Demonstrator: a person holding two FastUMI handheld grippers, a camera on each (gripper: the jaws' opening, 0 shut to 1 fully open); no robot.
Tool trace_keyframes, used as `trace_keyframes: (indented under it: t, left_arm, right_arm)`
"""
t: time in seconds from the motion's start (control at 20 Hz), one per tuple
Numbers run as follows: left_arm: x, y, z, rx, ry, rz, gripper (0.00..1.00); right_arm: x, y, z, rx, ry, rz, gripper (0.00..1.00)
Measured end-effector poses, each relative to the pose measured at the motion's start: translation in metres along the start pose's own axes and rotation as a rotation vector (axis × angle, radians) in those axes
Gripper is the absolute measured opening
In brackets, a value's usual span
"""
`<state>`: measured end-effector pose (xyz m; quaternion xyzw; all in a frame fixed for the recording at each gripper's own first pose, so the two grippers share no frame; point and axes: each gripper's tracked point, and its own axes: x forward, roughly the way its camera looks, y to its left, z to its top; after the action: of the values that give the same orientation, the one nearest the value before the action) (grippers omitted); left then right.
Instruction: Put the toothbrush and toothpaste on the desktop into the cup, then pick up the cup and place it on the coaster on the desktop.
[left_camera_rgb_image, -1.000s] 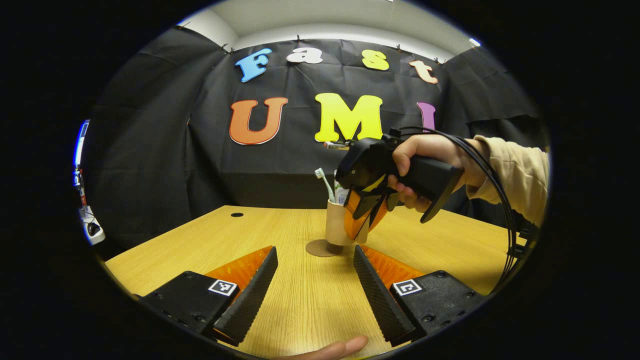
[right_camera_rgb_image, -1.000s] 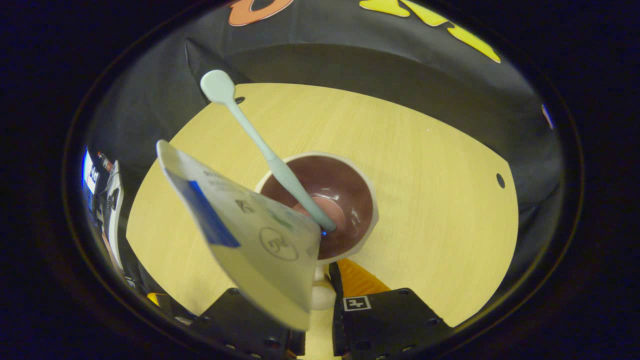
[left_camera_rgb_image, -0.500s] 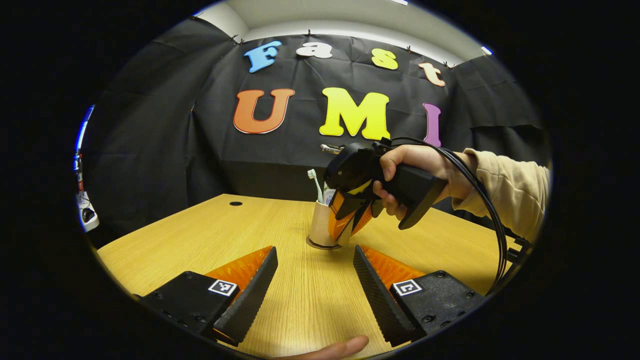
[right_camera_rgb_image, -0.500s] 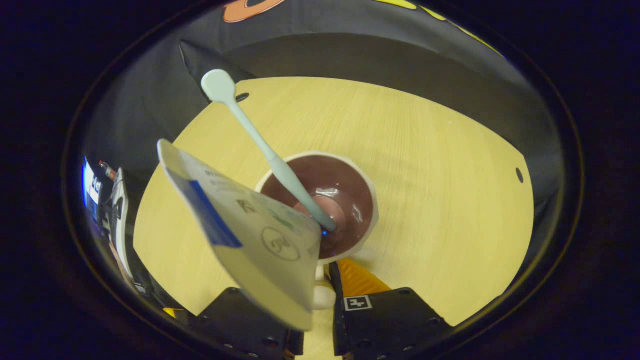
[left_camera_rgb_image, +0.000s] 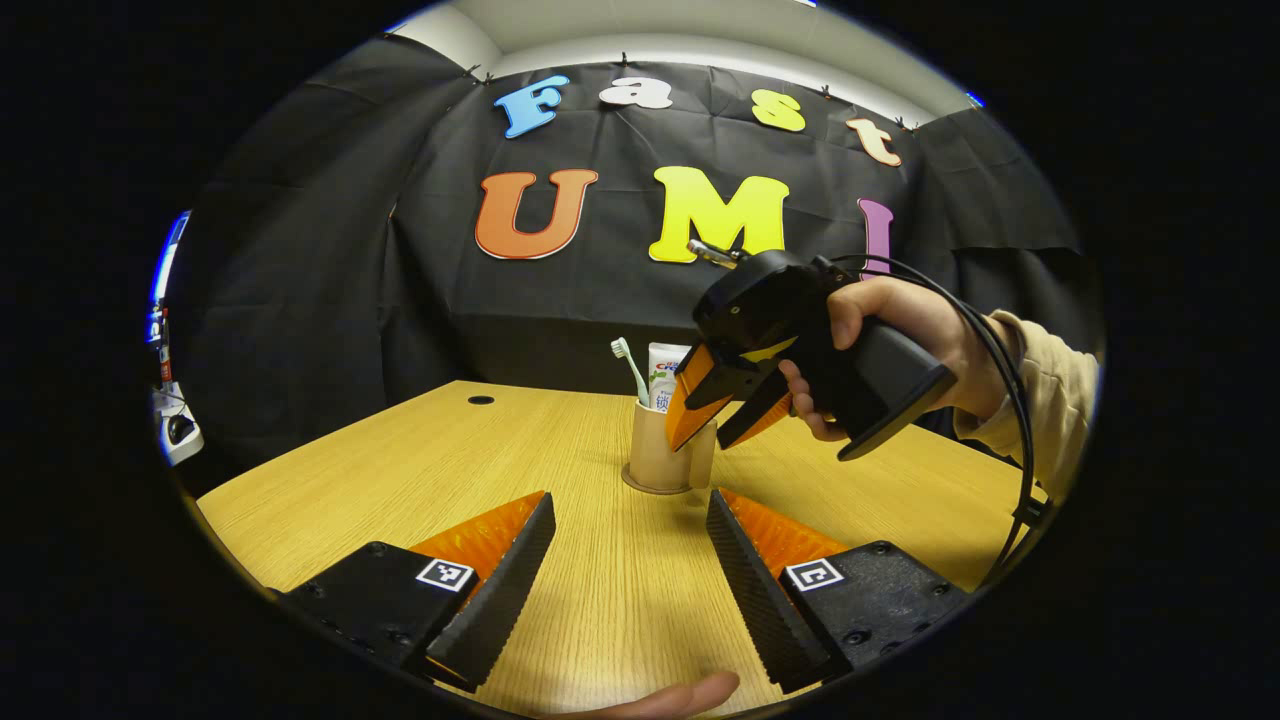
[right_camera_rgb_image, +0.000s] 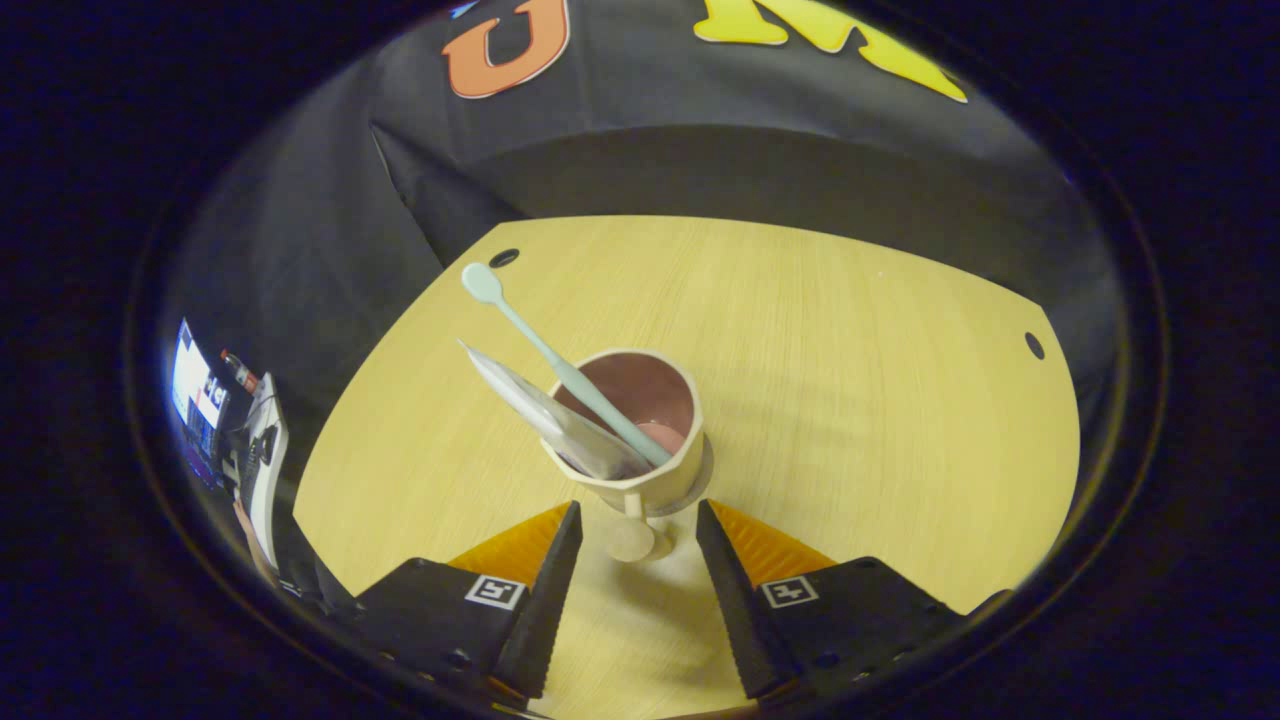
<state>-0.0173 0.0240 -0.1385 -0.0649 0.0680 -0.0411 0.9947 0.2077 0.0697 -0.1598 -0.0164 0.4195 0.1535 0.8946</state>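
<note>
A beige cup (left_camera_rgb_image: 667, 456) stood upright on a round brown coaster (left_camera_rgb_image: 640, 485) near the middle of a light wooden desktop (left_camera_rgb_image: 400, 480). Inside the cup, a pale toothbrush (left_camera_rgb_image: 630, 368) leaned toward the cup's left side with its bristled head up, and a white toothpaste tube (left_camera_rgb_image: 664, 373) stood just beside it, also sticking out above the rim.

In the right gripper view, the cup (right_camera_rgb_image: 640, 440) showed a dark pinkish inside, with the toothbrush (right_camera_rgb_image: 560, 370) and the toothpaste tube (right_camera_rgb_image: 545, 415) both resting against its near left wall. A small handle on the cup pointed toward the camera, between the fingers. The right gripper (right_camera_rgb_image: 628, 570) was released, its two black and orange fingers spread apart on either side of the handle and touching nothing.

In the left gripper view, the right gripper (left_camera_rgb_image: 722, 415) hung just above and to the right of the cup, held by a hand (left_camera_rgb_image: 890, 330) in a beige sleeve (left_camera_rgb_image: 1040, 390). The left gripper (left_camera_rgb_image: 630, 580) sat well in front of the cup, low over the desktop, its fingers wide apart and holding nothing.
</note>
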Motion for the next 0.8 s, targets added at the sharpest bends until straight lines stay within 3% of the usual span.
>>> trace_keyframes:
  t: [0.2, 0.4, 0.55, 0.8]
  left_arm:
    - [0.005, -0.003, 0.009, 0.028, -0.005, 0.014, 0.97]
    - [0.014, -0.012, 0.022, 0.059, -0.008, 0.031, 0.97]
    - [0.016, -0.030, 0.033, 0.088, -0.014, 0.026, 0.97]
    - [0.020, -0.063, 0.033, 0.078, 0.002, -0.001, 0.97]
  right_arm:
    - [-0.031, -0.017, 0.003, 0.007, -0.110, 0.014, 0.95]
    - [-0.076, -0.048, -0.008, -0.001, -0.278, -0.032, 0.94]
    - [-0.115, -0.092, -0.024, -0.024, -0.461, -0.138, 0.96]
    - [-0.161, -0.136, -0.070, 0.023, -0.601, -0.217, 0.96]
